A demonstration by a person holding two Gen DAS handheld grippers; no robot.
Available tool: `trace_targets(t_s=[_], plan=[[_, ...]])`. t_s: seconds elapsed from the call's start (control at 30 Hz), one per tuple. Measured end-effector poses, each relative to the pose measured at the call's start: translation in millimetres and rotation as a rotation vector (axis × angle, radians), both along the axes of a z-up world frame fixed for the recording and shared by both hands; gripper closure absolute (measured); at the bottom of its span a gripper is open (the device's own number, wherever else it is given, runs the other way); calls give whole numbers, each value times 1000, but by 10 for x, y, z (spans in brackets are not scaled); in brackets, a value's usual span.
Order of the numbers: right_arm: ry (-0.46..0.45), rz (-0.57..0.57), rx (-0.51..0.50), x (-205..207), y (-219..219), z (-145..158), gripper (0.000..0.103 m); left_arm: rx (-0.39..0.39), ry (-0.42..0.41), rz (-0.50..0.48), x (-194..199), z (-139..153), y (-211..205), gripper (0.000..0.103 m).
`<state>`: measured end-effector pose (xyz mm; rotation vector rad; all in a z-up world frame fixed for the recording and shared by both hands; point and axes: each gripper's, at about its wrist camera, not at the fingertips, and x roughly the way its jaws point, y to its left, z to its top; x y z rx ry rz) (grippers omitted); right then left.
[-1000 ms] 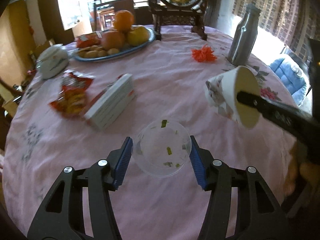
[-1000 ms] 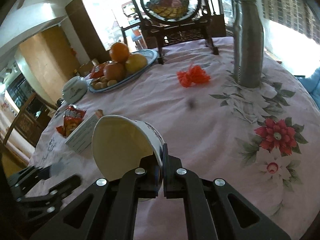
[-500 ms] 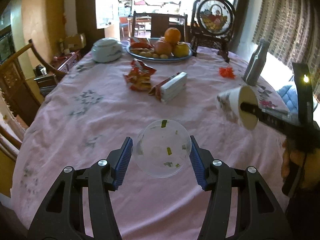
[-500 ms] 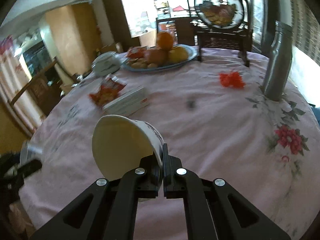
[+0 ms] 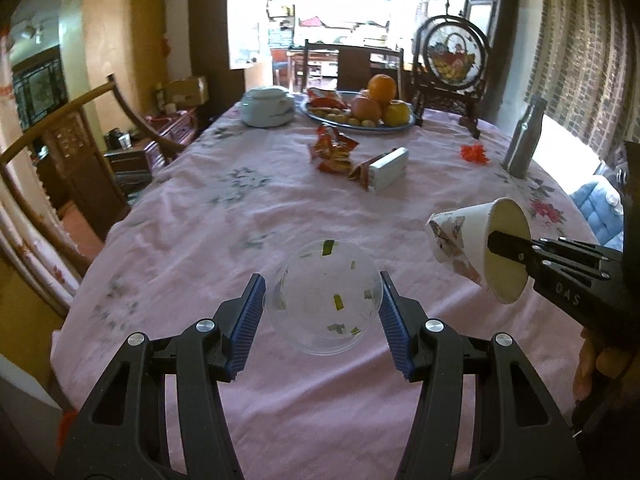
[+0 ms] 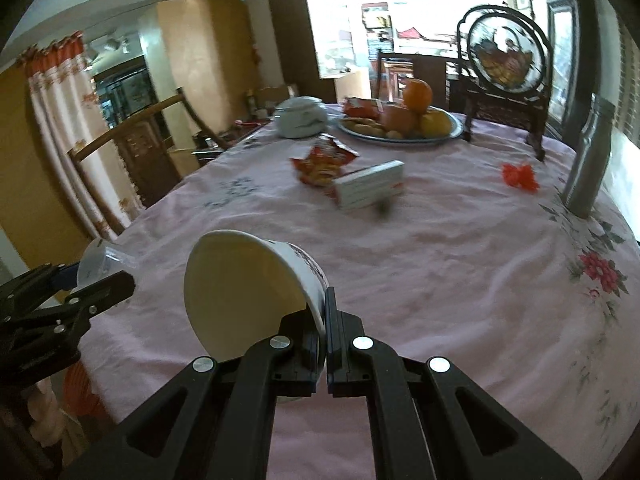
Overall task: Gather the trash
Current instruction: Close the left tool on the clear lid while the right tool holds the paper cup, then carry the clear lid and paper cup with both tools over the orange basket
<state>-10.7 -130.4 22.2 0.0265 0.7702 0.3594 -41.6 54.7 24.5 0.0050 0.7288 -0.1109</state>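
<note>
The left hand-held gripper [image 5: 322, 312] clasps a clear cup [image 5: 325, 297] between its blue pads, mouth toward the camera, a few green scraps stuck inside. The right hand-held gripper [image 6: 323, 322] is clenched on the rim of a paper cup [image 6: 250, 288], which lies tipped, its long axis roughly level and its open mouth turned back at the hand. Both cups hang above the near edge of the bench [image 5: 248, 216]. Further out, straight ahead and well apart from both, lie a red snack wrapper [image 5: 334, 150] and a white box [image 5: 387, 169] touching it. I judge the left hand slightly nearer them, though both are full
</note>
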Motion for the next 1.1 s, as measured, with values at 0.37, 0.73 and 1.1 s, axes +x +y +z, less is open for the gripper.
trace_targets(t_s=[0.37,0.73,1.1], plan=[[-31,172,0,-467,794,77,99,30,-56,198,-662,38,668,47],[-31,381,-34,-771,1849,140,100,21,-53,383,-1167,-41,1483,47],[-32,599,-108,-1169,2944,173,100,1,-11,566,-1563,-285,2296,47]])
